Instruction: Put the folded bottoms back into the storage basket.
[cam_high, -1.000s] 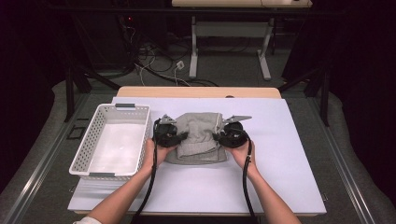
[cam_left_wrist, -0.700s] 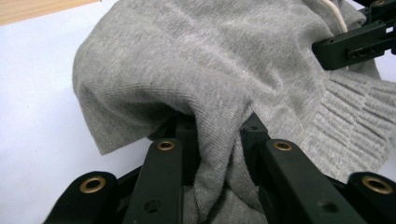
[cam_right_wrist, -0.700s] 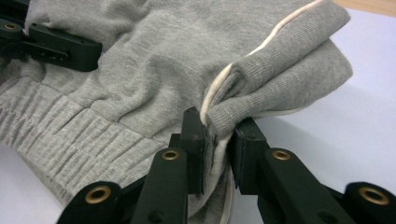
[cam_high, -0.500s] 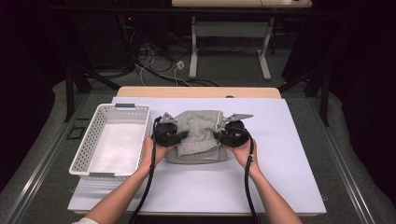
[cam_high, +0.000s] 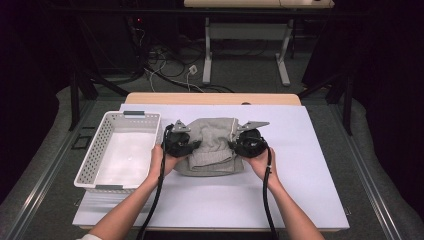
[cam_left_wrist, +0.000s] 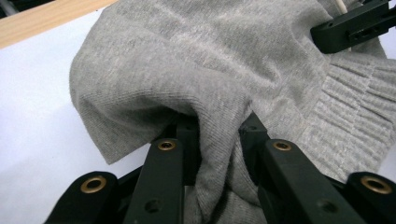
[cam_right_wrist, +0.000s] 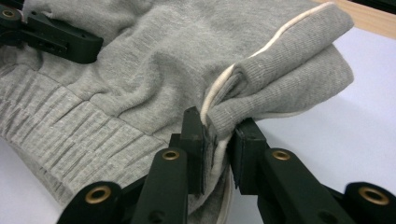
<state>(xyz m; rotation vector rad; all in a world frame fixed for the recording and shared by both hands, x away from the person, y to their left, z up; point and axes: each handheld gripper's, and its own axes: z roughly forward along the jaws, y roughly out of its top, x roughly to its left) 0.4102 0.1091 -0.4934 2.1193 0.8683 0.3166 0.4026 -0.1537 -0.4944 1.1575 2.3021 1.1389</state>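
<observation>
A folded grey knit garment (cam_high: 212, 145) with a ribbed hem lies in the middle of the white table cover (cam_high: 300, 190). My left gripper (cam_high: 192, 146) is at its left edge, shut on a bunched fold of the grey garment (cam_left_wrist: 187, 70), with cloth pinched between the jaws (cam_left_wrist: 219, 140). At the right edge my right gripper (cam_high: 235, 145) is shut on a folded layer with a cream seam (cam_right_wrist: 280, 60); its grip point (cam_right_wrist: 219, 135) squeezes that layer. The other gripper's black jaw (cam_right_wrist: 60, 37) shows at the far side of the cloth.
A white plastic basket (cam_high: 95, 160), empty, stands left of the garment near the left hand. The wooden table edge (cam_high: 215, 98) runs behind the cover. Beyond it are cables and table legs (cam_high: 207, 50) on the floor.
Both grippers stay clamped on the garment's sides; the hands and the cloth have hardly shifted.
</observation>
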